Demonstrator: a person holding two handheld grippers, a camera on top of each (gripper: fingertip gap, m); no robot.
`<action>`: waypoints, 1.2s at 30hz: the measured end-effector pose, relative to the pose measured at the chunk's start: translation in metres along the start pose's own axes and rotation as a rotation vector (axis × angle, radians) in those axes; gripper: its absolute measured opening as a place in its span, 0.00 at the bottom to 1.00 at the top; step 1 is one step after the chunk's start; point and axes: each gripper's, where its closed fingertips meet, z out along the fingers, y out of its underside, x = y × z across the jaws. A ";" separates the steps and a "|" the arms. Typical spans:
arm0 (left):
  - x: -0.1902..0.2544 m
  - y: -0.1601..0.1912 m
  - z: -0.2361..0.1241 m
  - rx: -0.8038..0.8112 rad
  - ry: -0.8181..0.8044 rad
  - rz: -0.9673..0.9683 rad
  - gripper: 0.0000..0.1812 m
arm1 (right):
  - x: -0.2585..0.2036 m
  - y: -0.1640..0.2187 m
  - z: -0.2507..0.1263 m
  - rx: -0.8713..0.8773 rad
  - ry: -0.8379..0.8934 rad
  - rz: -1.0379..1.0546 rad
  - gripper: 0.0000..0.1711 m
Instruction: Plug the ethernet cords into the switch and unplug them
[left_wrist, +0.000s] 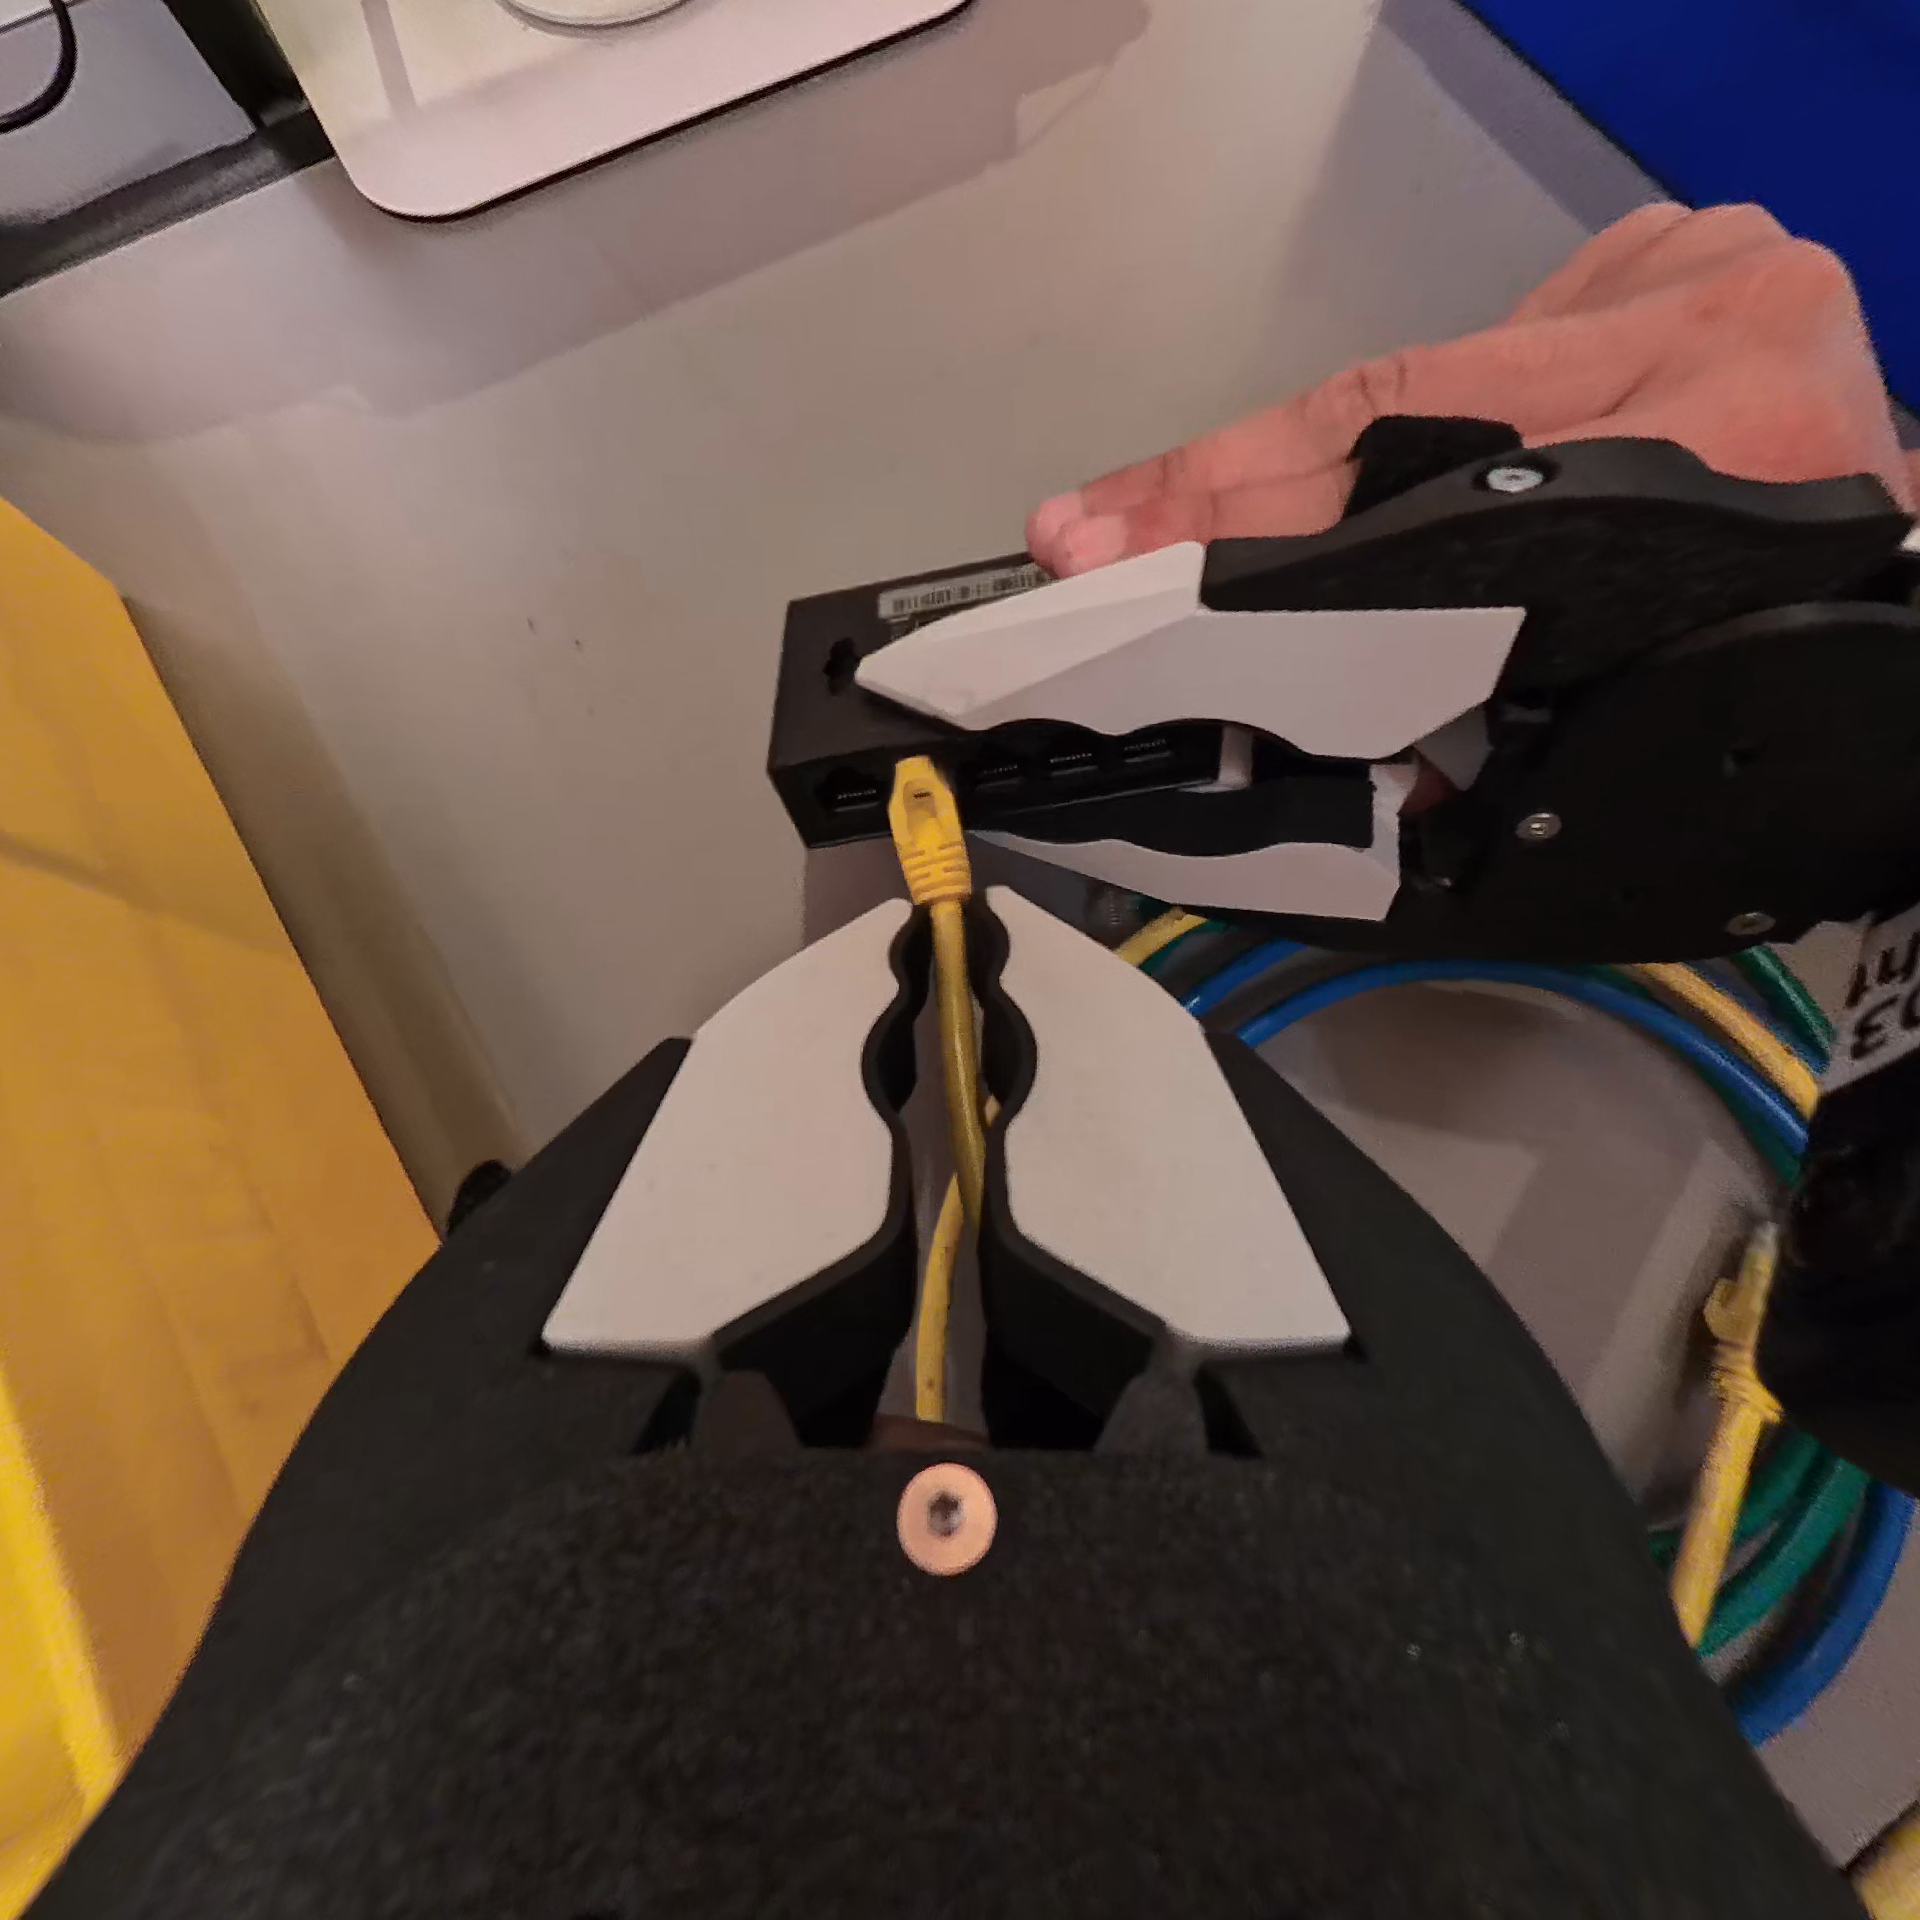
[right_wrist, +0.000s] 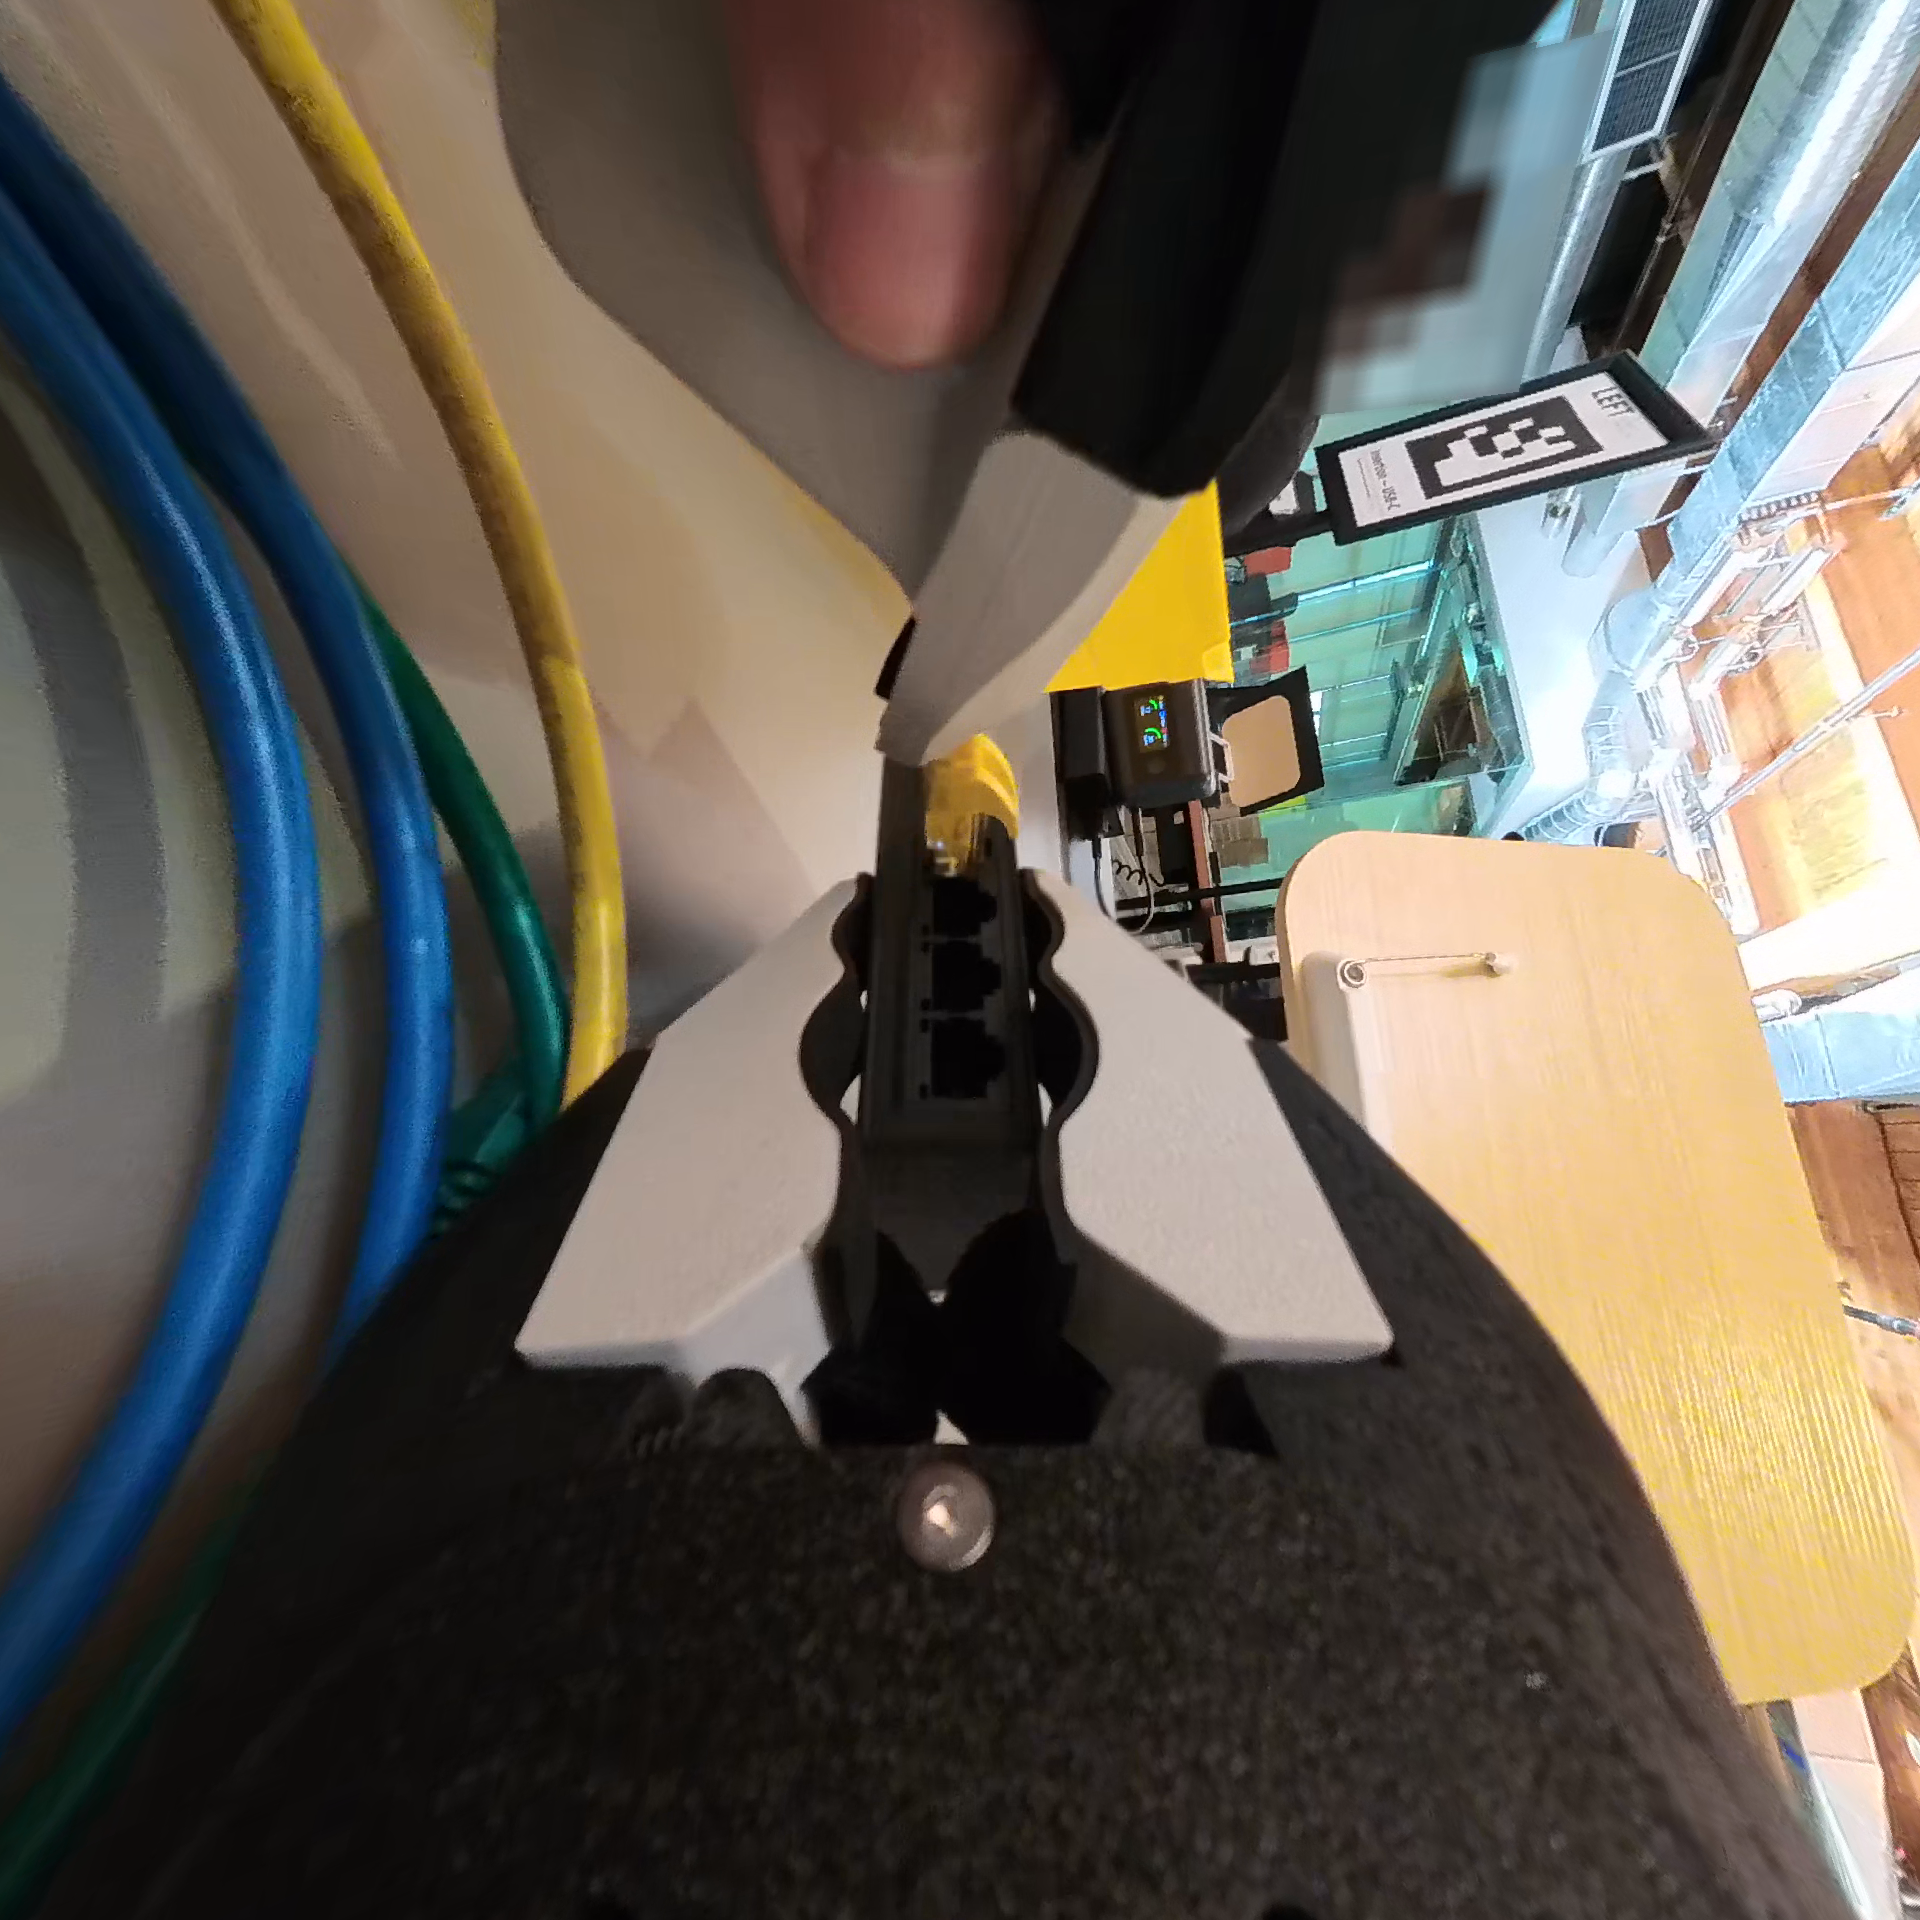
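left wrist view: close, looking down along its fingers at the switch (left_wrist: 935, 727). right wrist view: rolled sideways, very close. shared: switch (right_wrist: 951, 997), yellow cord (left_wrist: 956, 1060).

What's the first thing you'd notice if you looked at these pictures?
A bright yellow cord runs up the middle between the left tongs, and its plug sits in a port of the little black switch. The right tongs come in from the right side and pinch that switch. Under it, blue cords curl in a pile with green and yellow ones.
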 end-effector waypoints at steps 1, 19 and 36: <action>0.000 0.000 0.000 0.001 -0.001 0.001 0.03 | 0.000 0.001 0.000 -0.004 -0.003 0.001 0.15; 0.005 -0.001 0.005 -0.166 0.055 0.040 0.03 | -0.015 0.021 0.007 -0.209 -0.110 0.309 0.16; 0.010 -0.008 0.018 -0.216 0.107 0.024 0.04 | -0.015 0.030 0.010 -0.191 -0.148 0.268 0.15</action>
